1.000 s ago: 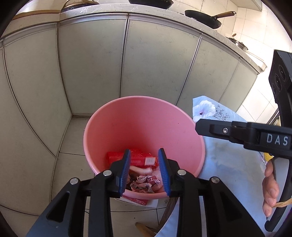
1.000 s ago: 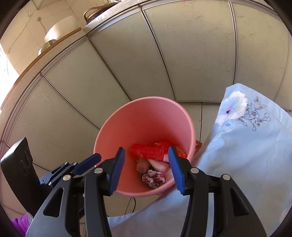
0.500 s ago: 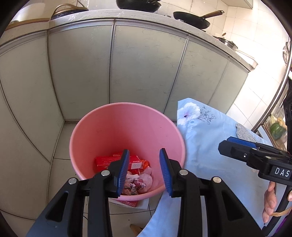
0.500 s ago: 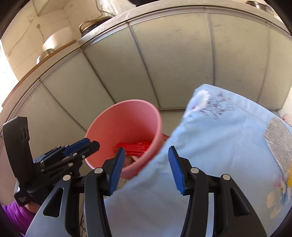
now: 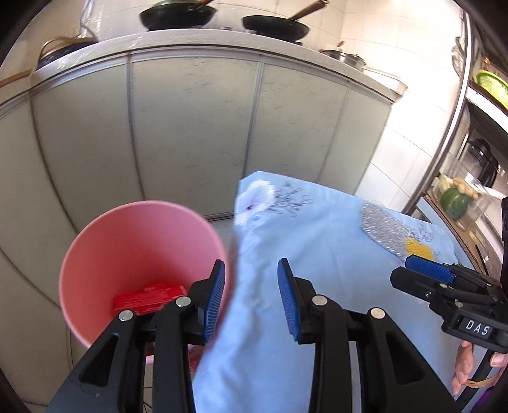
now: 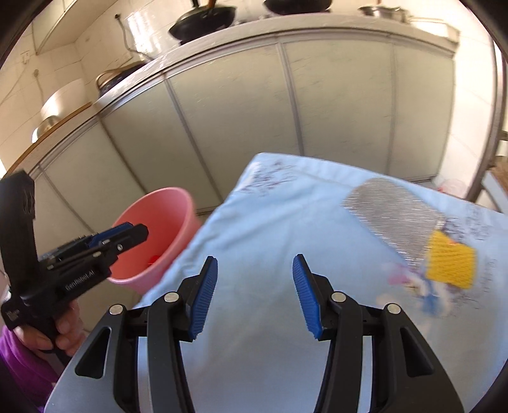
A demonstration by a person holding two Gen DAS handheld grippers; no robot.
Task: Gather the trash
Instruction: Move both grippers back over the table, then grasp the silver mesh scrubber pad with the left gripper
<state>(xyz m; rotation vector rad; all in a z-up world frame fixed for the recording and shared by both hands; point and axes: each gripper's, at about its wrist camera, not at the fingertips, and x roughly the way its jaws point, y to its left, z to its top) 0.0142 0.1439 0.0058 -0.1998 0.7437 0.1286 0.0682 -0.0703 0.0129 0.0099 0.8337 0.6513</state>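
A pink bin stands on the floor left of the table, with a red packet at its bottom. My left gripper hangs open and empty over the bin's right rim and the edge of the blue flowered tablecloth. My right gripper is open over the cloth with nothing between its fingers. A silver mesh pad and a yellow sponge lie on the cloth ahead to the right. The right wrist view also shows the bin and the left gripper at the left.
Grey cabinet fronts run behind the bin and table, and pans sit on the counter above. A metal rack with a green item stands at the right. A hand holds the left gripper's handle.
Both views have swung right, away from the bin and over the table. The bin has slid to the left. The silver pad and yellow sponge have come into view.
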